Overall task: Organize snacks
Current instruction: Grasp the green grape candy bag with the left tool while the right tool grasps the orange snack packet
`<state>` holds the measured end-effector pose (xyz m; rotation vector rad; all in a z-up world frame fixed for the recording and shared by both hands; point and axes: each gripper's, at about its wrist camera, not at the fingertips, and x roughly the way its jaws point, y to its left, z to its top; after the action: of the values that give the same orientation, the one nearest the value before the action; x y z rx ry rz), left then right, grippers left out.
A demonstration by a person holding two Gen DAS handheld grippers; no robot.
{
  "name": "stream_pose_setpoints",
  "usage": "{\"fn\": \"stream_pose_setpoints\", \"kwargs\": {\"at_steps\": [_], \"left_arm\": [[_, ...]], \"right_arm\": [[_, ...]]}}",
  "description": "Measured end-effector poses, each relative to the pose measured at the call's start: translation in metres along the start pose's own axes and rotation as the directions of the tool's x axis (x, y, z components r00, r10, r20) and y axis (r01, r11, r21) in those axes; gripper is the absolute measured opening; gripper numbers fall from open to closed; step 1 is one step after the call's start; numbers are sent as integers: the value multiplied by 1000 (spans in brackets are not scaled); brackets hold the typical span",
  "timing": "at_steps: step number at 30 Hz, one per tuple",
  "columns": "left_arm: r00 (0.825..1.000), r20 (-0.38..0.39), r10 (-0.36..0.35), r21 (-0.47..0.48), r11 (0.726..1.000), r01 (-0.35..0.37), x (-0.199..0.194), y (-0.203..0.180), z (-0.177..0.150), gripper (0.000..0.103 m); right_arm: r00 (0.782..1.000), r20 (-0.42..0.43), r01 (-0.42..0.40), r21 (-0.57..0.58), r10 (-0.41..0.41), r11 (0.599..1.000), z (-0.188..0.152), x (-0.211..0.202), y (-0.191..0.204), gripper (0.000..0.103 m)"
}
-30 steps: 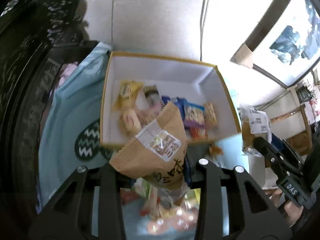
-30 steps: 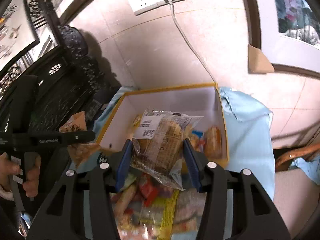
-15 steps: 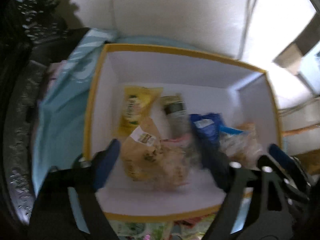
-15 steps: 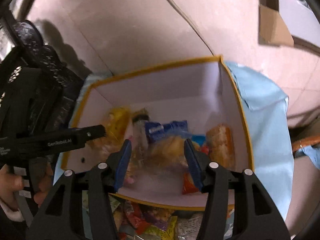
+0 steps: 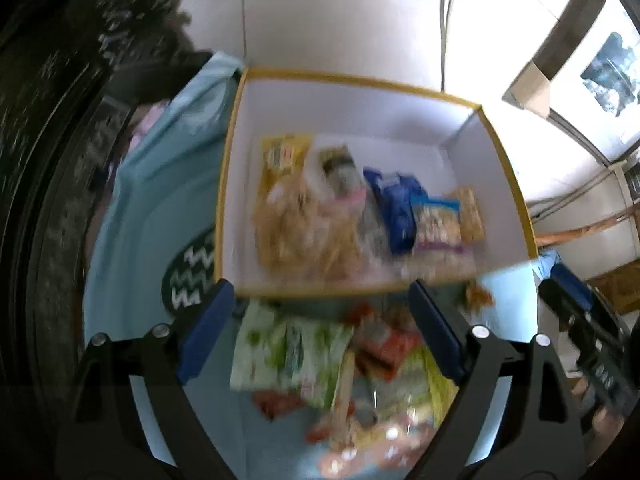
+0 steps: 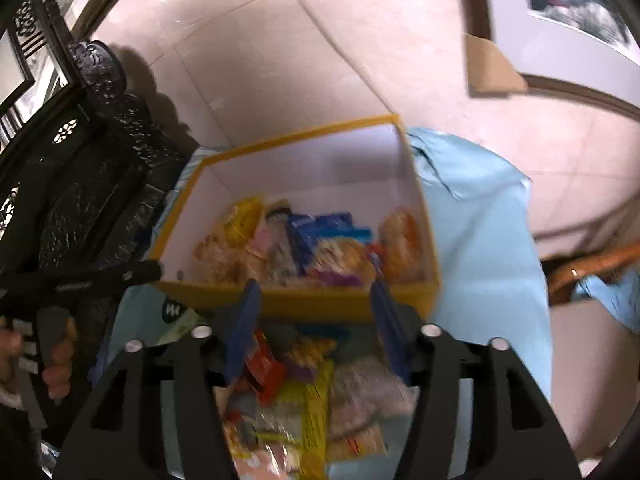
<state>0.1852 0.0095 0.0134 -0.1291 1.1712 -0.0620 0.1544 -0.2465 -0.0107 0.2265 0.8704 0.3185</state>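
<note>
Box [image 5: 236, 200]: yellow-rimmed, white inside, stood on blue-clothed tabletop [image 5: 132, 240].
Packets in box [image 5: 320, 220]: heaped, blurred.
Loose snacks [image 5: 320, 360]: piled just before box.
Left tongs [image 5: 320, 336]: spread wide, empty.
Right tongs [image 6: 316, 332]: spread wide, empty.

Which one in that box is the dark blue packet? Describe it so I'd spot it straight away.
Find the white box with the yellow rim on the light blue cloth. Among the snacks inside it, look right of the middle: the dark blue packet lies beside a pale packet with a purple edge. It is the only dark blue one; its neighbours are yellow, tan or orange.
</note>
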Motion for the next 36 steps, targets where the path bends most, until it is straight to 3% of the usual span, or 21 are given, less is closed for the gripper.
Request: {"fn": "stream_pose_setpoints", "kwargs": {"at_steps": [3, 6, 12, 19, 23, 36], "left_arm": [[999, -21, -31, -48, 998, 30, -1, 13, -32, 91], [997, -77, -20, -74, 997, 14, 8, 23, -62, 91], [994, -109, -6, -103, 995, -5, 13, 38, -89, 91], [991, -134, 0, -131, 991, -17, 26, 46, -92, 91], [988, -157, -11, -156, 988, -14, 39, 51, -89, 91], [971, -240, -15, -170, 985, -27, 98, 61, -69, 91]], "right_arm": [[1000, 1, 23, 42, -23, 999, -20, -12, -14, 69], [999, -40, 40, 73, -37, 997, -38, -12, -26, 70], [993, -94, 78, 76, -70, 994, -73, -7, -40, 70], [991, -108, 91, 68, -83, 994, -81, 4, -45, 70], [994, -103, 52, 114, -40, 992, -72, 19, -53, 70], [982, -154, 123, 64, -112, 990, -61, 80, -61, 70]]}}
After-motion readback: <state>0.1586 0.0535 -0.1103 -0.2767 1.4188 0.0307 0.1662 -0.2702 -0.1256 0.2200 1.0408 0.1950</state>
